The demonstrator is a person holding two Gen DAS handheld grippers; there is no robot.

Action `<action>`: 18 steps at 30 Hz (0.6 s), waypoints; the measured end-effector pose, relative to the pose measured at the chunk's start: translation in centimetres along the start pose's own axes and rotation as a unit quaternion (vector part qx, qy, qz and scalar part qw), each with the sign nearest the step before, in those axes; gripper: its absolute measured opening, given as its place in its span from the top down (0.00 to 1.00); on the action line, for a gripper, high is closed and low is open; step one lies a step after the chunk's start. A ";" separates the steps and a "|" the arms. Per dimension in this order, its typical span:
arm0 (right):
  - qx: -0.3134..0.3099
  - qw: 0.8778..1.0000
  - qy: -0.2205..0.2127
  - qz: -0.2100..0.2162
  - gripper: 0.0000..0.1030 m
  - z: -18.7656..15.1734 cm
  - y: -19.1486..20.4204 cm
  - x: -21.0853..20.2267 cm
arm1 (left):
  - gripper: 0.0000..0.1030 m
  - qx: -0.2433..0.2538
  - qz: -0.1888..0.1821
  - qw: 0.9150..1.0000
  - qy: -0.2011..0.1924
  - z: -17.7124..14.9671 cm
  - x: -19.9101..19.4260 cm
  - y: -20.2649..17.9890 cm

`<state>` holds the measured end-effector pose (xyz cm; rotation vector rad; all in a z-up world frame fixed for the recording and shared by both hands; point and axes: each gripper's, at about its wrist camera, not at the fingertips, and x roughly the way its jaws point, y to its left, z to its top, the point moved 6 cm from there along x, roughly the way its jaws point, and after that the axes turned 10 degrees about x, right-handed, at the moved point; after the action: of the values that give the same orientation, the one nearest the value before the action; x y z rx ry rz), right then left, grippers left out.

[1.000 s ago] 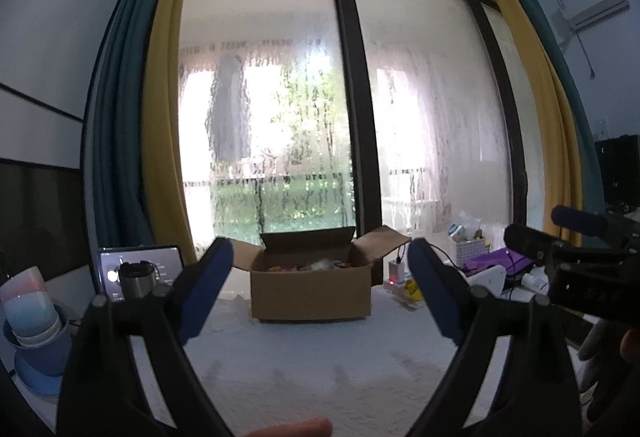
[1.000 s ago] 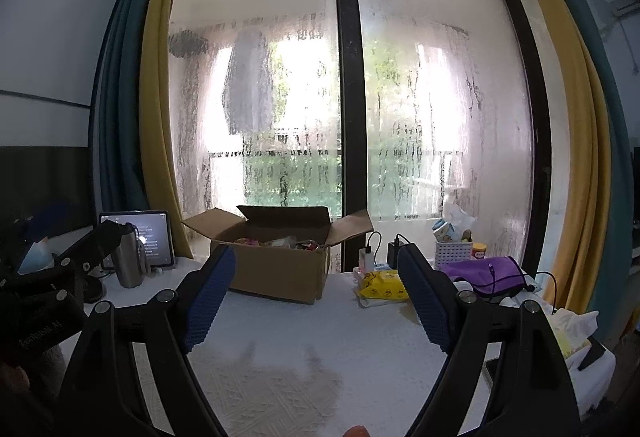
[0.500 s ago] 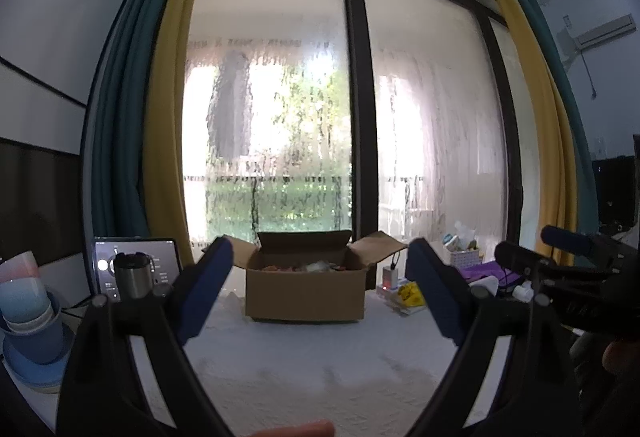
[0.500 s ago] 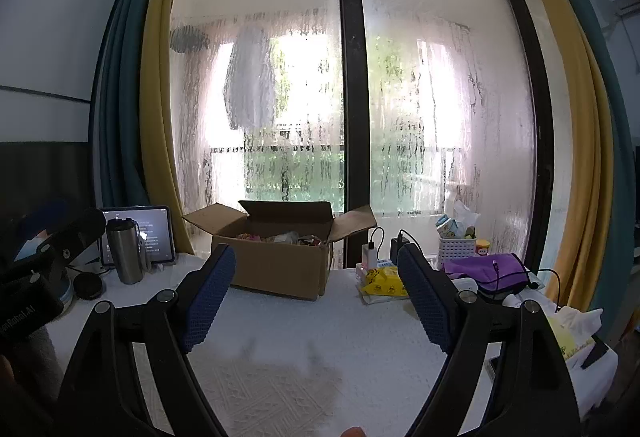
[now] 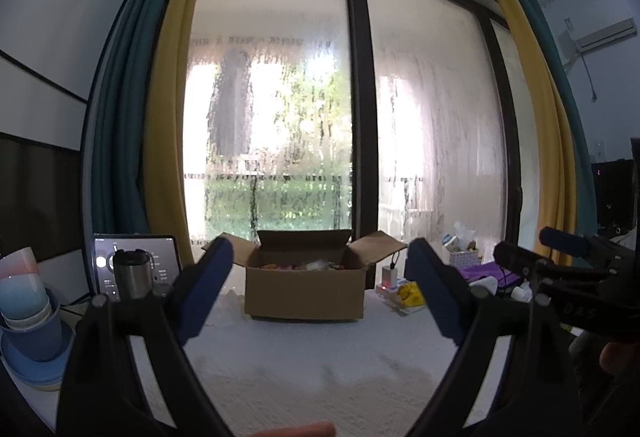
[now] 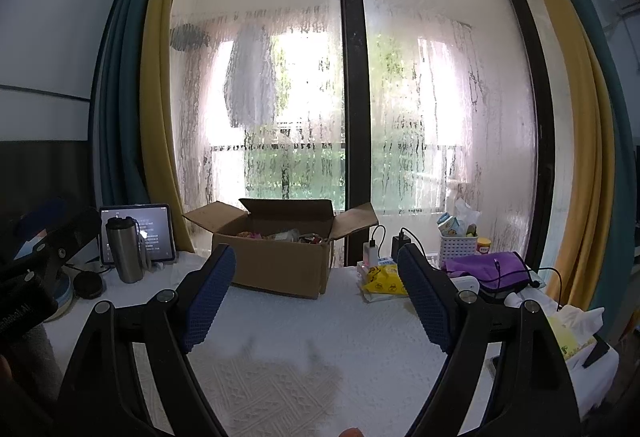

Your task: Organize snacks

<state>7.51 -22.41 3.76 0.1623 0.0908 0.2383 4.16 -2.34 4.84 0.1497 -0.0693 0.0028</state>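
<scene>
Snacks (image 6: 280, 235) are seen inside the open box (image 6: 280, 269) at the far table (image 6: 280, 377) edge; bare cloth lies before it. Both grippers, left (image 5: 320, 289) and right (image 6: 316, 293), are held apart, empty. Cups (image 5: 24, 297) are shown only by the left view.

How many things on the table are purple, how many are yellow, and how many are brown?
Purple: 1, the cloth
Yellow: 1, the packet
Brown: 1, the cardboard box
Total: 3
</scene>
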 end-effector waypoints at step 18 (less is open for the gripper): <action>0.000 1.000 -0.001 0.003 0.17 -0.1 -0.1 0.4 | 0.13 -0.002 -0.001 1.000 -0.002 0.0 -0.1 0.1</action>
<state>7.88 -22.45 3.62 0.1634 0.0891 0.2441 4.04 -2.26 4.86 0.1462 -0.0734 0.0007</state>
